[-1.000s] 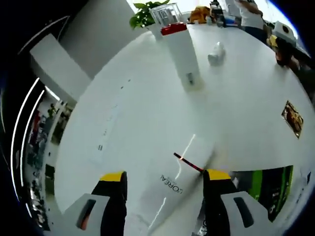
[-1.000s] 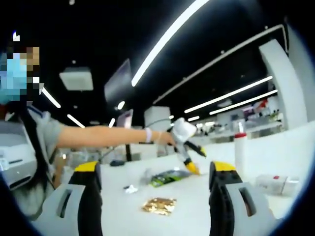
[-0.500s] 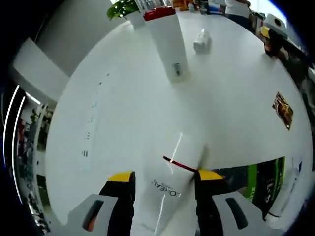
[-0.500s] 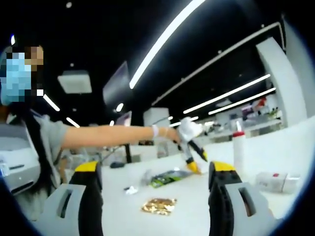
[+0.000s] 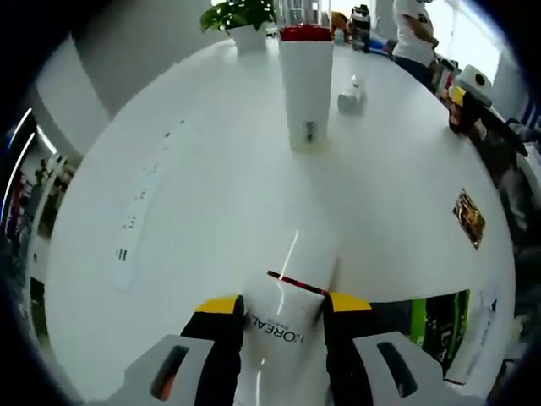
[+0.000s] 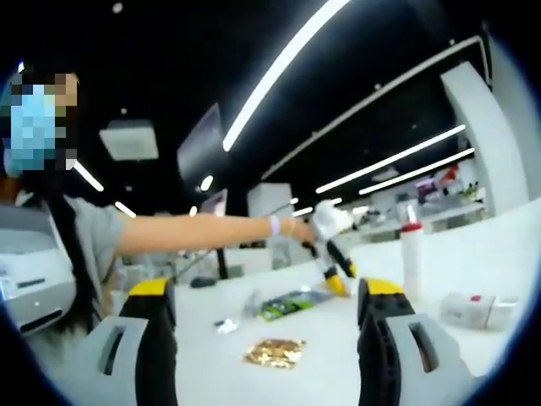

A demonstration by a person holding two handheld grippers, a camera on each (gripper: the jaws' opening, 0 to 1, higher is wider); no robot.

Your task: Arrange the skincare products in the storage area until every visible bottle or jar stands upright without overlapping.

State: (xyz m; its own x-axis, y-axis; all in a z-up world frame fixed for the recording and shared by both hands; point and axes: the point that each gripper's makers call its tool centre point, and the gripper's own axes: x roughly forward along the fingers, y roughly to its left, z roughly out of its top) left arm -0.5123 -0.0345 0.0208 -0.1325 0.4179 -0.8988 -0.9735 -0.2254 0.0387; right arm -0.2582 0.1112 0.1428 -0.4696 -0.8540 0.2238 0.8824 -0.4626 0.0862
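While left gripper [image 5: 282, 317] clamps tube [image 5: 279, 326], right gripper [image 6: 262, 338] agape.

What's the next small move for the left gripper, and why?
Probably close fully and tip the L'Oreal tube upright. It lies flat on the white table between the left gripper's yellow-tipped jaws, while the red-capped white bottle already stands; the right gripper hangs open.

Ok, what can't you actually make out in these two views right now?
- Left gripper view: the lying white tube runs out of frame below, between the left tool's jaws; firmness of grip unclear.
- Left gripper view: the small white bottle is too small to tell whether it is upright.
- Right gripper view: the white box is blurred.
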